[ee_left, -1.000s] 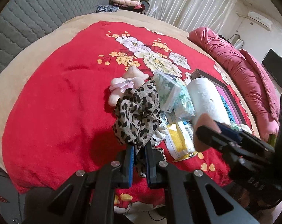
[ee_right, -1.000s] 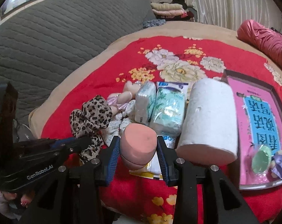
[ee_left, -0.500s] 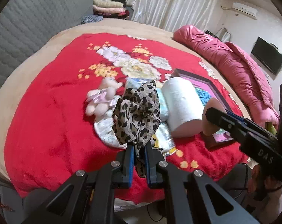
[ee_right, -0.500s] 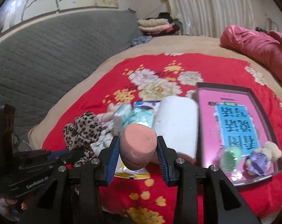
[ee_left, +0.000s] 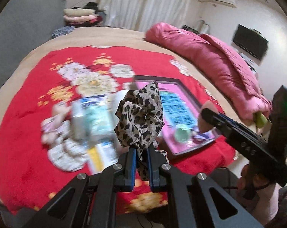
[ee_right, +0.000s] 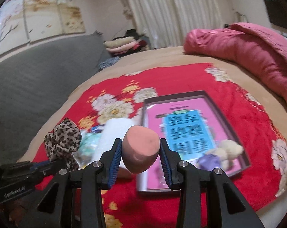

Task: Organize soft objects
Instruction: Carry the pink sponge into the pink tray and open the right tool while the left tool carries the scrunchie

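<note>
Right wrist alone shows jaws gripping pink sponge (ee_right: 140,150); left's pinch leopard scrunchie (ee_left: 140,116).

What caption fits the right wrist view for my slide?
Right gripper clamps a pink sponge above the red blanket, near the pink tray.

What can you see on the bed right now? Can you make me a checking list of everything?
Surface: red flowered blanket on a bed.
Job's things: leopard cloth; pink sponge; tray holding a small plush toy.
Clutter: white paper roll, tissue packs, blurred.
Grippers: left gripper shut on the cloth; right gripper shut on the sponge.
Cables: nothing seen.
Surroundings: pink quilt, curtains, grey headboard.
</note>
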`<act>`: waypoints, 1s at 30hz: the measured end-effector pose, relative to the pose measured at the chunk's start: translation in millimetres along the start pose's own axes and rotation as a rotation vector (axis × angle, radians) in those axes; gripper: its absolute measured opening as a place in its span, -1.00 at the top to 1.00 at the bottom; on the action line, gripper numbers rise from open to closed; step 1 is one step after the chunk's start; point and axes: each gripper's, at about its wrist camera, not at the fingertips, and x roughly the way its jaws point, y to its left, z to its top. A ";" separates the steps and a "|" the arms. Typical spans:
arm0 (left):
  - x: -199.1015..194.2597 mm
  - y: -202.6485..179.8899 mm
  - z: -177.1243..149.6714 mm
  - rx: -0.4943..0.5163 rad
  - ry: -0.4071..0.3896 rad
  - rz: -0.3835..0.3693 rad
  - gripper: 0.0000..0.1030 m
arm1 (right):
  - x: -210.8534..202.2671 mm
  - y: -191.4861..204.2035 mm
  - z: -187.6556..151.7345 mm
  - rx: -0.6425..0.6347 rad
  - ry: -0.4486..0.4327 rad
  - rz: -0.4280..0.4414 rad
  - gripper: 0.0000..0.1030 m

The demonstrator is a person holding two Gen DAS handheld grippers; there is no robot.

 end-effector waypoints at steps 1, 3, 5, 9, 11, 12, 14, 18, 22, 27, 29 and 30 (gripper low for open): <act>3.6 -8.3 3.6 0.014 0.002 -0.011 0.81 | -1.8 -6.5 0.5 0.014 -0.006 -0.010 0.22; 11.3 -25.1 10.0 0.039 0.010 -0.024 0.81 | -6.2 -18.6 1.5 0.030 -0.023 -0.033 0.22; 17.8 -37.6 16.1 0.050 0.016 -0.043 0.81 | -10.0 -29.5 1.8 0.041 -0.035 -0.056 0.22; 34.7 -61.2 24.9 0.089 0.031 -0.038 0.81 | -15.2 -52.5 -1.3 0.080 -0.048 -0.088 0.22; 48.4 -72.8 28.6 0.116 0.047 -0.031 0.81 | -14.6 -59.5 -1.8 0.082 -0.052 -0.105 0.22; 54.3 -77.3 29.3 0.126 0.056 -0.024 0.81 | -14.5 -64.1 -2.7 0.090 -0.054 -0.112 0.22; 69.6 -84.4 30.1 0.140 0.078 -0.007 0.81 | -14.6 -71.4 -4.3 0.111 -0.055 -0.108 0.22; 96.0 -99.5 23.3 0.213 0.110 0.076 0.81 | -14.1 -83.4 -6.6 0.136 -0.059 -0.108 0.22; 115.4 -105.9 16.9 0.248 0.140 0.103 0.81 | -7.7 -90.9 -10.1 0.154 -0.045 -0.111 0.21; 135.0 -104.6 11.3 0.242 0.171 0.128 0.81 | 1.9 -91.5 -11.5 0.151 -0.011 -0.119 0.21; 140.7 -104.0 8.9 0.232 0.184 0.125 0.81 | 4.1 -89.6 -11.2 0.135 -0.006 -0.129 0.21; 143.9 -102.4 7.4 0.218 0.194 0.113 0.81 | 5.7 -87.8 -11.3 0.125 -0.002 -0.131 0.21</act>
